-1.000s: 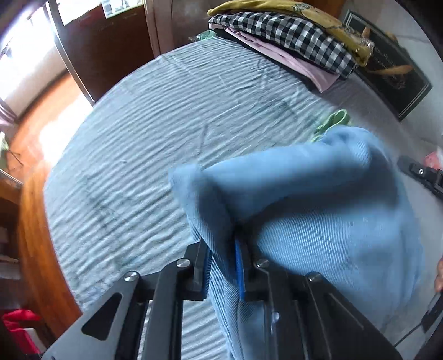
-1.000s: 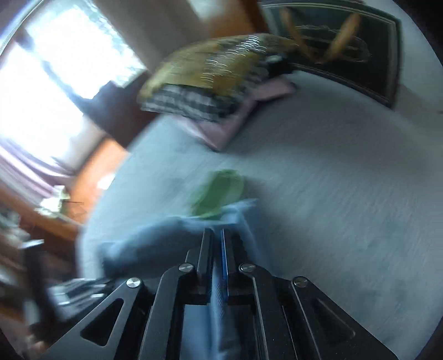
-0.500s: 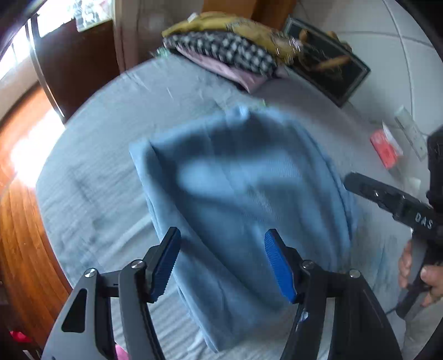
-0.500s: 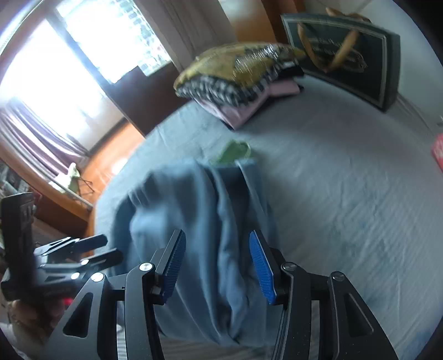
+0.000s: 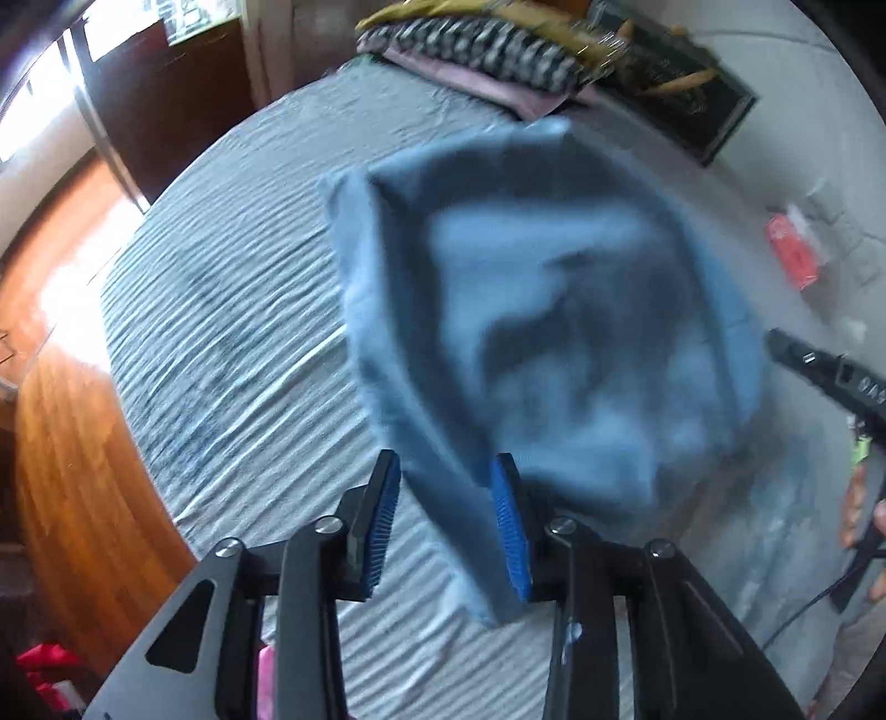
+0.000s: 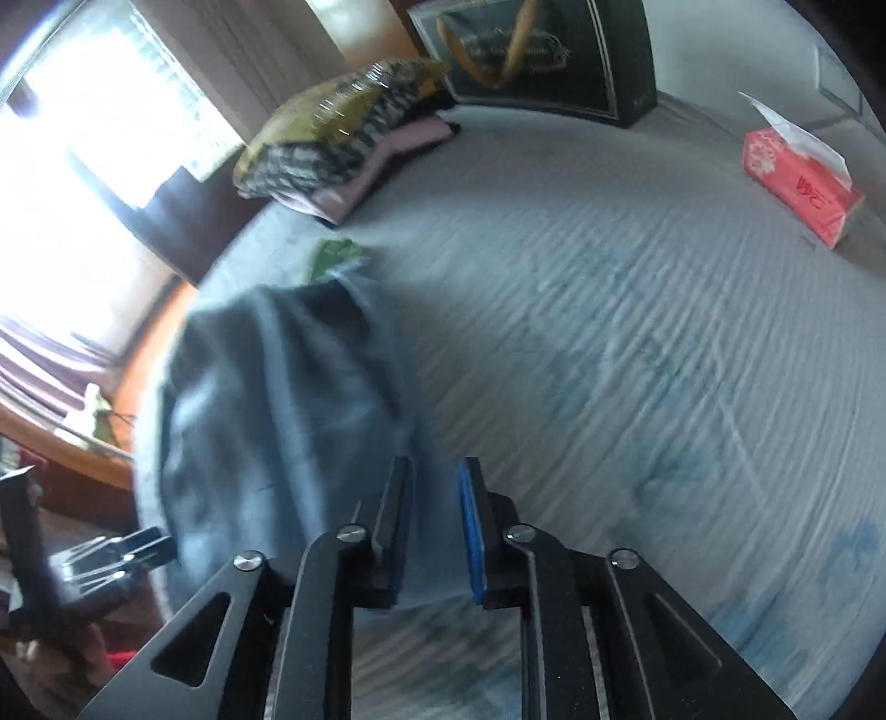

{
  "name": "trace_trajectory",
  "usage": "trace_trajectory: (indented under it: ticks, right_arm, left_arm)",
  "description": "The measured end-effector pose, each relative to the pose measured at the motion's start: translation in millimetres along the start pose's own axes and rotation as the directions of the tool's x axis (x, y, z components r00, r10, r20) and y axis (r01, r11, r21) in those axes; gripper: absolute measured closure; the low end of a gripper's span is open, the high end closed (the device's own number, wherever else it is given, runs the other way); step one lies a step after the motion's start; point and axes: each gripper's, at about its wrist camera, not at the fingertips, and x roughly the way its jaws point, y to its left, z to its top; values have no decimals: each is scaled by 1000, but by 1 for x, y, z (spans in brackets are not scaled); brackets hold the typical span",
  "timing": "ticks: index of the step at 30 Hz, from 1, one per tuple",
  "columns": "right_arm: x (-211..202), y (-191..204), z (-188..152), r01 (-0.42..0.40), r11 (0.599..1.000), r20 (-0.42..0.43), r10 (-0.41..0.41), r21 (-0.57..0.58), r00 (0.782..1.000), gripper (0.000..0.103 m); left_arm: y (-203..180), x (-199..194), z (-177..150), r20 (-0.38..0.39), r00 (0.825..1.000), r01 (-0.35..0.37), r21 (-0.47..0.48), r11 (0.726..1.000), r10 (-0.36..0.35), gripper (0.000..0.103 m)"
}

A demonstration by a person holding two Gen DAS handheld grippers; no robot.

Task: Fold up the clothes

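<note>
Between both grippers' parted jaws, blue garment [image 5: 554, 332] edges.

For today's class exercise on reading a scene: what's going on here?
A person with a handheld gripper in each hand is folding a blue garment on a grey striped bedsheet. The left gripper and right gripper are both open around its near edge, not clamping. A stack of folded clothes sits at the far side.

Garment [image 5: 554, 332] on bed [image 5: 221, 332]; clothes pile [image 5: 476, 50] behind; tissue box [image 6: 797, 188] right.
</note>
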Motion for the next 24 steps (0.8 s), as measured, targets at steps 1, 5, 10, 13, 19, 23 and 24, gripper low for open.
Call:
trace_trajectory:
  ticks: [1, 5, 10, 13, 19, 23, 24]
  right_arm:
    - [-4, 6, -6, -34, 999, 13, 34, -5, 999, 81]
    - [-4, 28, -15, -119, 992, 5, 119, -40, 993, 78]
    - [13, 30, -28, -133, 990, -69, 129, -44, 989, 78]
    - [20, 10, -28, -63, 998, -83, 64, 11, 995, 77]
    - [10, -8, -35, -46, 995, -74, 53, 86, 996, 58]
    - [-6, -11, -43, -33, 995, -43, 37, 99, 998, 58]
    - [-10, -14, -46, -31, 994, -35, 35, 108, 999, 58]
  left_arm:
    - [-6, -6, -1, 23, 1000, 17, 20, 1000, -17, 46]
    - [-33, -7, -10, 37, 999, 34, 109, 993, -38, 24]
    - [-46, 32, -18, -71, 997, 9, 150, 989, 2, 24]
    - [-48, 35, -25, -55, 998, -26, 207, 978, 38, 24]
    - [-45, 38, -29, -37, 999, -21, 225, 974, 30, 19]
    - [-63, 48, -37, -44, 996, -54, 351, 935, 74, 0]
    - [-64, 47, -37, -36, 997, -55, 351, 935, 72, 0]
